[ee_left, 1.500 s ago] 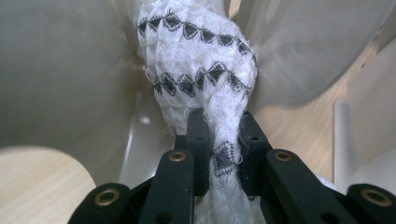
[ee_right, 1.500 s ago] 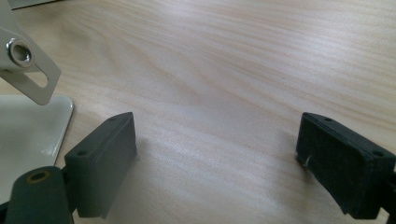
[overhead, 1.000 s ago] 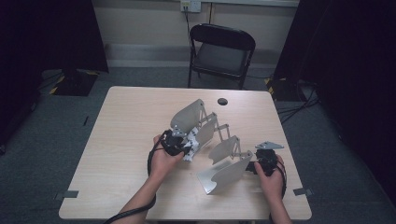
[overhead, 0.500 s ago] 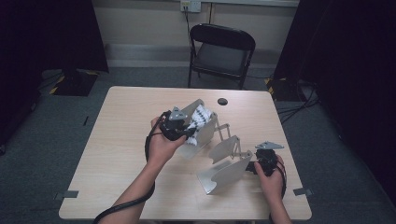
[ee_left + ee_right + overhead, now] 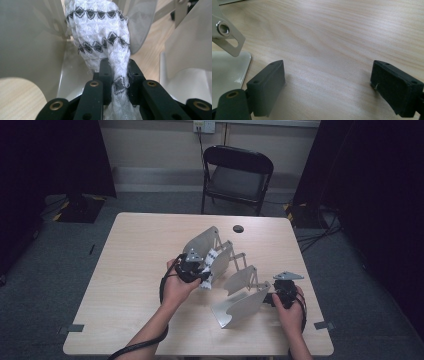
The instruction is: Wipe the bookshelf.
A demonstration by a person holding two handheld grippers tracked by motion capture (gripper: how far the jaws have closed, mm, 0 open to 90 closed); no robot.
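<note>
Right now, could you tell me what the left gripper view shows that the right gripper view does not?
Left gripper view: the left gripper shut on a white cloth with black zigzag bands, which rises between the grey panels of the metal rack.

Right gripper view: the right gripper with its jaws wide apart and nothing between them, hanging over bare wood, beside a slotted bracket of the rack.

Both: the light wooden table and grey metal parts of the same rack.
</note>
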